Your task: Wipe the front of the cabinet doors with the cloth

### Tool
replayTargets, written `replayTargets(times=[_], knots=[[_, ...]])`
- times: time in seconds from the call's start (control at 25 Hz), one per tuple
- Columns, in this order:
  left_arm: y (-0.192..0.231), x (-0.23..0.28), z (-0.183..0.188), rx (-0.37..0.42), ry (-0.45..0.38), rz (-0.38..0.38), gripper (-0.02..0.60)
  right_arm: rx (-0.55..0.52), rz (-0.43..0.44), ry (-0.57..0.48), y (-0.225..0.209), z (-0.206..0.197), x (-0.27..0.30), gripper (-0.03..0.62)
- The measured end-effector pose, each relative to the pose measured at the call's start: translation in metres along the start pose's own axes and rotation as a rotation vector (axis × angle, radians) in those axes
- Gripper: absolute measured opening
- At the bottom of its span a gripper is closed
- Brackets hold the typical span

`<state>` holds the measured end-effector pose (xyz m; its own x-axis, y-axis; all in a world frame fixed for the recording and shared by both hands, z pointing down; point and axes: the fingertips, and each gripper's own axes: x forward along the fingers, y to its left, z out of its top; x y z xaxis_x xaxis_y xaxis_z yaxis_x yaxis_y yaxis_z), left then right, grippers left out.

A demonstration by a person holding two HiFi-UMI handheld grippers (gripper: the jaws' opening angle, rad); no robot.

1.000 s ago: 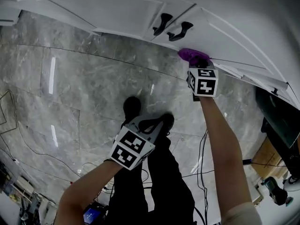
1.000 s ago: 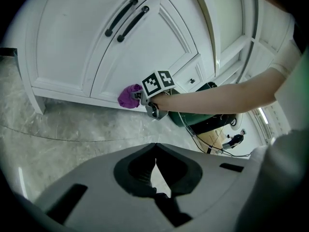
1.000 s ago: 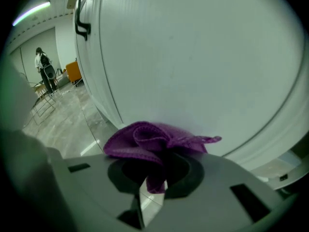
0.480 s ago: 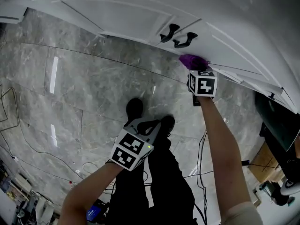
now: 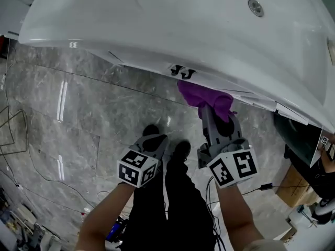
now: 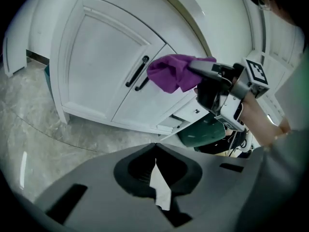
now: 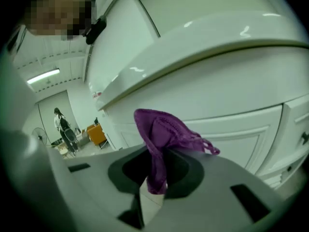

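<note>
The purple cloth [image 5: 203,99] hangs bunched from my right gripper [image 5: 210,110], which is shut on it. It is held in front of the white cabinet doors [image 6: 104,64], just right of the two black handles [image 6: 137,73], and looks a little clear of the door face. In the right gripper view the cloth [image 7: 163,132] stands up out of the jaws, with a door panel [image 7: 236,129] behind it. My left gripper [image 5: 153,143] hangs low over the floor by the person's legs. It is shut with nothing in it [image 6: 157,175].
A white countertop with a basin [image 5: 199,30] overhangs the doors. Grey marble floor [image 5: 78,114] lies below, with cables at the left. A dark green bin [image 6: 203,132] stands right of the cabinet. A person [image 7: 65,129] stands far off in the room.
My right gripper has drawn back and up from the lower door with the cloth still in it. The head view has shifted, so the countertop now fills the top.
</note>
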<state>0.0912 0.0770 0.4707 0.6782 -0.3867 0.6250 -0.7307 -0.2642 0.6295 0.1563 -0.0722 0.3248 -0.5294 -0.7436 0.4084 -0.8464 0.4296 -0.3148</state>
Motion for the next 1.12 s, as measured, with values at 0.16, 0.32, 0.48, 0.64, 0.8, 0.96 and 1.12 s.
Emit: replayTargets(times=[0.16, 0.32, 0.48, 0.64, 0.8, 0.96, 1.12], knots=[[-0.001, -0.011, 0.016, 0.023, -0.028, -0.001, 0.020, -0.026, 0.014, -0.053, 0.015, 0.031, 0.011, 0.060], [0.005, -0.014, 0.017, 0.017, -0.032, 0.008, 0.020, -0.073, -0.031, -0.042, 0.001, 0.031, 0.042, 0.060], [0.009, -0.009, 0.007, 0.013, -0.023, 0.005, 0.020, -0.178, -0.042, -0.035, -0.007, 0.026, 0.055, 0.060], [0.015, -0.009, -0.003, 0.004, -0.010, 0.012, 0.020, -0.224, -0.055, 0.019, -0.011, 0.005, 0.067, 0.058], [0.015, -0.010, -0.003, -0.008, -0.026, 0.014, 0.021, -0.317, -0.063, 0.031, -0.015, -0.006, 0.072, 0.058], [0.022, -0.008, -0.008, -0.022, -0.031, 0.026, 0.020, -0.388, -0.063, 0.034, -0.018, -0.014, 0.075, 0.057], [0.026, -0.003, -0.019, -0.036, -0.021, 0.031, 0.020, -0.387, -0.077, 0.069, -0.027, -0.029, 0.078, 0.057]])
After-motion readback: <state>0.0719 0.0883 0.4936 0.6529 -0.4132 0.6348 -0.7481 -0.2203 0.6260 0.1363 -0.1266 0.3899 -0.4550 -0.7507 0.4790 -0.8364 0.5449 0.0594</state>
